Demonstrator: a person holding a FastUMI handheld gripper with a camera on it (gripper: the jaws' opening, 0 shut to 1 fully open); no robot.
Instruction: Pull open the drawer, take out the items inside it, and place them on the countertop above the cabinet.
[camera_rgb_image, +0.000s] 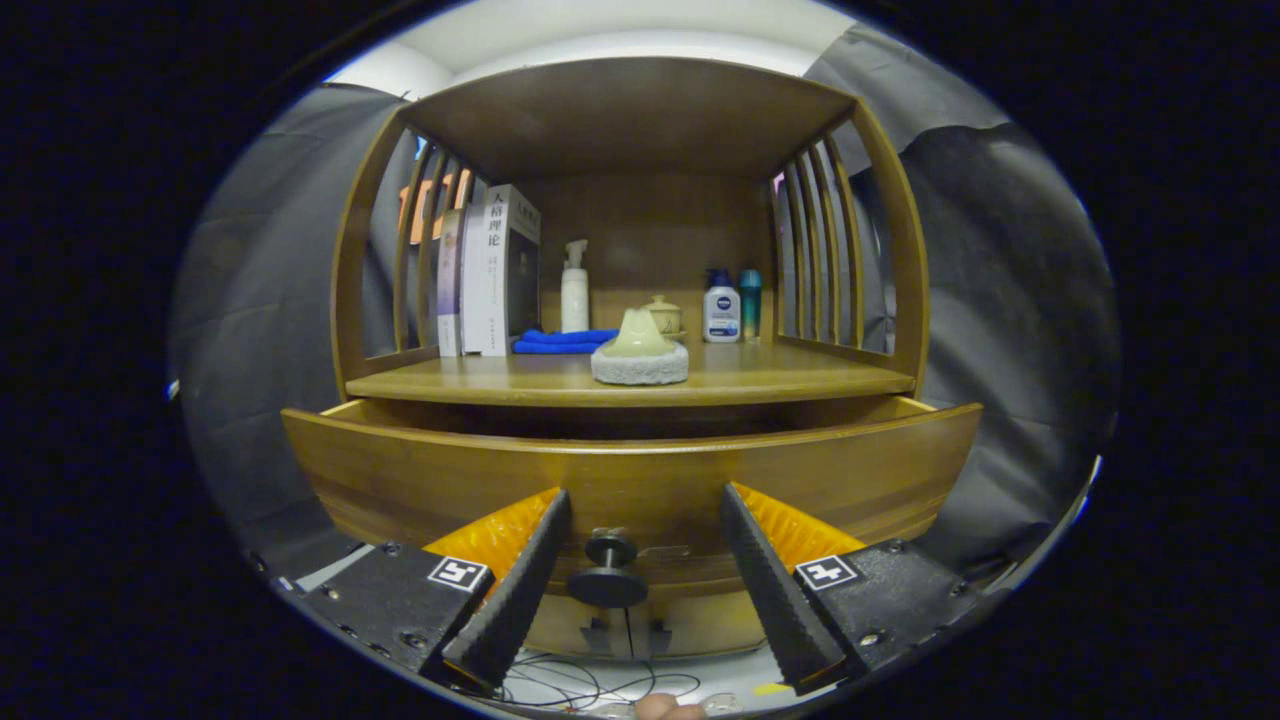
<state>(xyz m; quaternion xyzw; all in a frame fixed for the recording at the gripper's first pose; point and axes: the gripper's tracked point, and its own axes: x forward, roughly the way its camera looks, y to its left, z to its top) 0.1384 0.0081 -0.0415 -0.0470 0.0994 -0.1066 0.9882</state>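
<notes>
The drawer (630, 480) stands pulled out, its knob (609, 570) between the tool (635, 580)'s wide-spread fingers, untouched. Next, I judge, the tool must rise over the drawer front to reach inside.

You face a cabinet (640, 130) of smooth, glossy varnished wood, and its drawer (640, 470) front shines the same, with a dark matt knob (608, 570) sitting untouched between your parted fingers (515, 590), whose inner faces are ridged and matt. On the countertop (780, 380) stand paper-covered books (495, 270), glossy plastic bottles (722, 312), a soft blue cloth (560, 342) and a glazed ceramic piece (638, 338) on a rough, fuzzy base.
</notes>
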